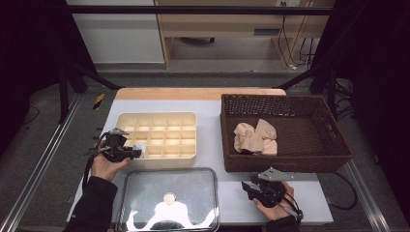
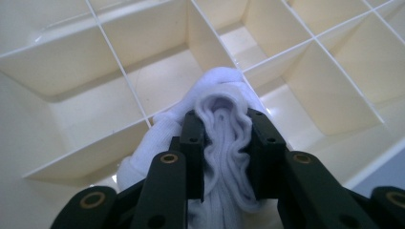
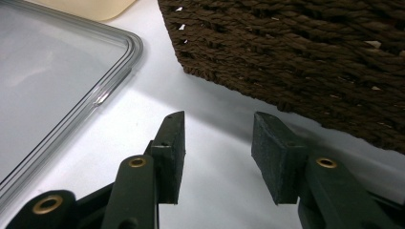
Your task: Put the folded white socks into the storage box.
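My left gripper (image 2: pixel 224 119) is shut on a bunched white sock (image 2: pixel 222 93), which bulges out above the jaw tips. It hangs over the near left compartments of a cream divided organiser box (image 2: pixel 119 52). In the high view the left gripper (image 1: pixel 137 152) sits at the box's (image 1: pixel 159 115) front left corner, the white sock (image 1: pixel 140 147) just showing at its tip. My right gripper (image 3: pixel 217 129) stands open with nothing between its jaws, low over the white table. It (image 1: pixel 247 186) is just in front of the brown wicker basket (image 1: pixel 285 163), where beige socks (image 1: pixel 256 137) lie.
A clear plastic lid (image 1: pixel 167 193) lies flat at the table's front, between the two hands; its rounded corner (image 3: pixel 129 47) is left of the right gripper. The basket wall (image 3: pixel 296 47) rises close ahead of the right jaws. Bare white table (image 1: pixel 212 106) separates box and basket.
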The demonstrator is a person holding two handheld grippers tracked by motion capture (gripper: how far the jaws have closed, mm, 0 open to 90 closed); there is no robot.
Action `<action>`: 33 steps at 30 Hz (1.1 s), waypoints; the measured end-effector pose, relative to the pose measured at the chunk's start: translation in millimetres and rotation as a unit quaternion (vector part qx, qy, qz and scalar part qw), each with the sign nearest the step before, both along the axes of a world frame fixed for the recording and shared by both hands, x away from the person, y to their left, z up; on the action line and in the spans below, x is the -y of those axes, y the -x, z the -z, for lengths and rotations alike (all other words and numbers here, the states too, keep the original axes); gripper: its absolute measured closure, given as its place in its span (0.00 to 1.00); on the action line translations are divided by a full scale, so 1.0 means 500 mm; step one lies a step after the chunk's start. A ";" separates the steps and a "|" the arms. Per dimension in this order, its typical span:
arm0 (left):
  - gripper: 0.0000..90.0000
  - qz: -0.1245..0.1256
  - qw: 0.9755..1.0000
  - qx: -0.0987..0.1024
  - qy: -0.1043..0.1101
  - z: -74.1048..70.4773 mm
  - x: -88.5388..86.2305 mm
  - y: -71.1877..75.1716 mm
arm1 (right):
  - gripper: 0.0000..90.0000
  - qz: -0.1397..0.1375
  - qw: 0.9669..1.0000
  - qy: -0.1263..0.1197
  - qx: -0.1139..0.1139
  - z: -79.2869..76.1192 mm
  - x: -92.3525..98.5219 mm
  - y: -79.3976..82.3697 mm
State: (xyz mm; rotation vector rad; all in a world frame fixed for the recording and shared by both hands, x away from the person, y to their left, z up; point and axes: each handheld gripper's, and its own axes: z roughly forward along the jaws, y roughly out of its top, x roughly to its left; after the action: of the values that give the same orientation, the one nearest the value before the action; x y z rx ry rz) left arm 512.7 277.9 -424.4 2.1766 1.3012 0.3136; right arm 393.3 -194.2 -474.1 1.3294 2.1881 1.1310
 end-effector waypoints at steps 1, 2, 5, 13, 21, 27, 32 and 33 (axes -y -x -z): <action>0.78 0.001 1.000 -0.007 -0.012 -0.001 0.005 -0.003 | 0.62 -0.001 1.000 0.000 0.000 0.000 -0.001 0.000; 0.78 0.001 1.000 -0.010 -0.024 -0.002 0.011 -0.005 | 0.62 -0.001 1.000 0.000 0.000 0.000 -0.002 0.000; 0.78 0.001 1.000 -0.013 -0.028 -0.002 0.013 -0.006 | 0.62 -0.003 1.000 0.001 0.001 -0.001 -0.003 0.001; 0.63 0.006 0.999 0.017 0.034 -0.009 -0.014 0.012 | 0.62 -0.003 1.000 -0.001 0.002 -0.002 -0.001 0.001; 0.73 -0.009 0.997 0.062 0.041 -0.032 -0.046 0.049 | 0.62 -0.001 1.000 -0.002 0.001 -0.002 -0.001 0.002; 0.91 -0.006 0.998 0.051 0.043 -0.010 -0.043 0.043 | 0.62 -0.002 1.000 -0.001 0.001 -0.001 0.000 0.000; 0.95 0.001 0.999 0.044 0.012 0.003 -0.026 0.033 | 0.62 -0.004 1.000 0.001 0.004 -0.003 -0.001 0.001; 0.95 0.002 0.999 0.042 0.006 0.002 -0.024 0.032 | 0.62 -0.004 1.000 0.001 0.004 -0.003 -0.001 0.001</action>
State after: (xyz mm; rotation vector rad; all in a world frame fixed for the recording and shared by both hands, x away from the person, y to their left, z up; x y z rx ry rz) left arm 496.8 289.7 -425.5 2.1318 1.2490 0.3906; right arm 392.9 -193.6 -472.6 1.3151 2.1895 1.1350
